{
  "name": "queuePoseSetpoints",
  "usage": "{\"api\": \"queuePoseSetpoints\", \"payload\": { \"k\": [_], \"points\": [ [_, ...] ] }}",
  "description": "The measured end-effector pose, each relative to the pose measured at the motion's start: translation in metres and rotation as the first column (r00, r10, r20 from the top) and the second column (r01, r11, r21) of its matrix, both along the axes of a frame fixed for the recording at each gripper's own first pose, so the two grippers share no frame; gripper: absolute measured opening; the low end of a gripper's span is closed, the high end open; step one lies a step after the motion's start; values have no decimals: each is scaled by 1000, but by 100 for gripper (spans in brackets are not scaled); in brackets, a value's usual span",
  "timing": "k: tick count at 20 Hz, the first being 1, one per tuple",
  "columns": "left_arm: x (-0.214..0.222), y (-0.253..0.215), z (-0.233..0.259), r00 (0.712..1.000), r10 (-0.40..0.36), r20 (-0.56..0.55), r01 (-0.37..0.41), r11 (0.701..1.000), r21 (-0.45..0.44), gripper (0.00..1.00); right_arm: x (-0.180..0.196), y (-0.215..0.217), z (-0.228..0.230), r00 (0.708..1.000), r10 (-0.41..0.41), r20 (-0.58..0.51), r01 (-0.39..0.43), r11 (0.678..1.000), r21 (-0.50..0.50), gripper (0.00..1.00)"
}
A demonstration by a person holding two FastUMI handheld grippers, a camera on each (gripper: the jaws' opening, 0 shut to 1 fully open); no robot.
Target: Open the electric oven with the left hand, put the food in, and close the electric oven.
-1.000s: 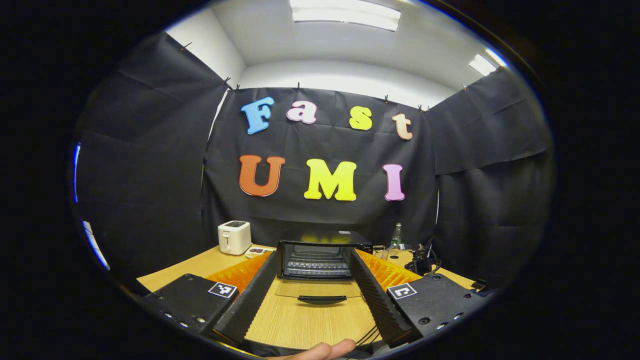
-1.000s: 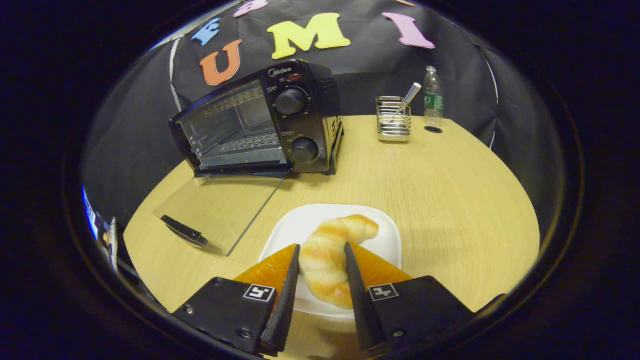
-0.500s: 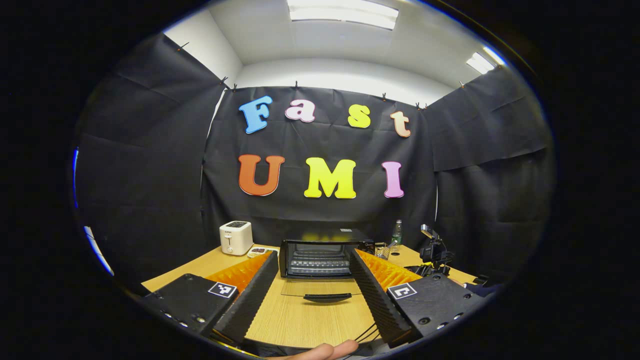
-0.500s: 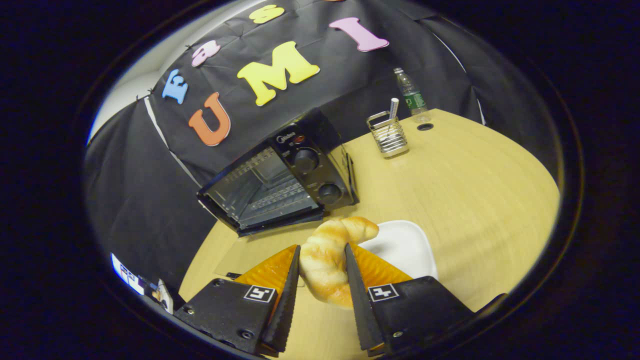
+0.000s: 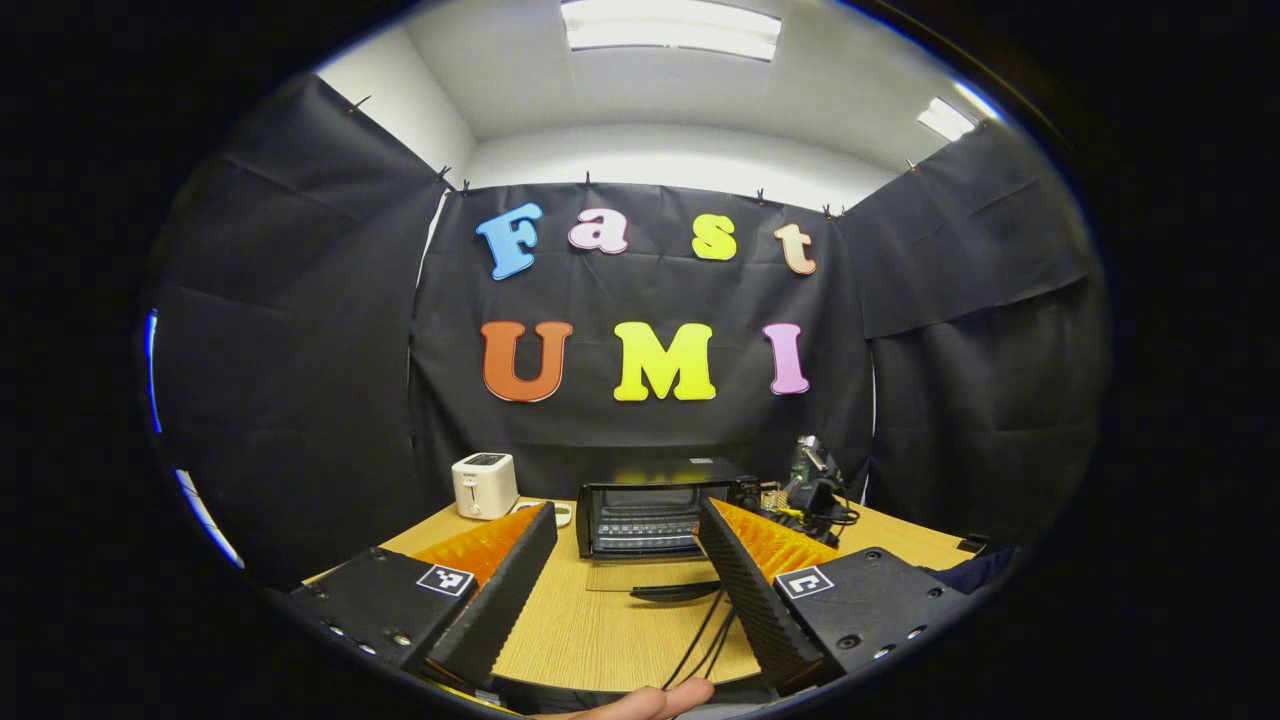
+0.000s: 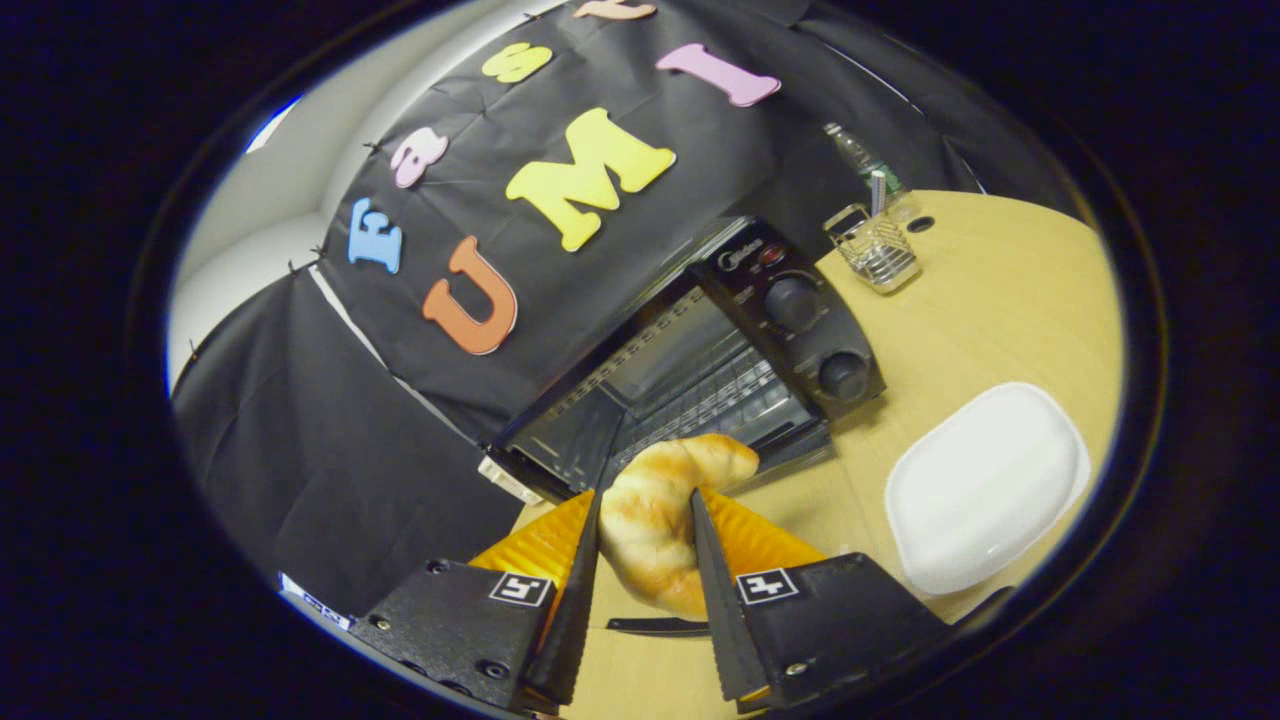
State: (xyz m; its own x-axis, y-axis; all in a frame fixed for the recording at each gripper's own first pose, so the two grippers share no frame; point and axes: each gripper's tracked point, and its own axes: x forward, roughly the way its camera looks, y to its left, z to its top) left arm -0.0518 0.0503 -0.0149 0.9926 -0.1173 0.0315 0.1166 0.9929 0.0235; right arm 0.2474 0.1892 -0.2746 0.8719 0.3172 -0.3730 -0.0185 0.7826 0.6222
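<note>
Golden croissant point(image 6: 655, 510) clamped between right gripper point(image 6: 640, 560) fingers — before open oven point(image 6: 700, 380).

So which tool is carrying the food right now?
The right tool: its fingers clamp the croissant before the open oven. The left tool is open, holding nothing.

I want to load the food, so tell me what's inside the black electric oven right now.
Through the black electric oven's open front, a bare wire rack shows, with no food on it. The far left corner is hidden behind the golden croissant in the right tongs.
</note>
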Motion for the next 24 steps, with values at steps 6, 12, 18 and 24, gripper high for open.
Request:
{"api": "queuePoseSetpoints", "payload": {
  "k": [6, 12, 18, 24],
  "points": [
    [9, 13, 2, 1000, -3, 4, 3, 1000, -4, 94, 75, 37, -22, 998, -55, 25, 57, 995, -81, 54],
    [30, 36, -20, 1000, 18, -26, -18, 999, 28, 94, 139, 27, -33, 992, -94, 80, 107, 979, -173, 54],
    [49, 57, -52, 990, 93, -107, -87, 994, 60, 94, 185, 24, -29, 984, -62, 170, 111, 947, -300, 53],
    [53, 47, -63, 988, 89, -129, -79, 994, 80, 94, 185, 12, -26, 983, -46, 178, 116, 905, -409, 73]
  ]
}}
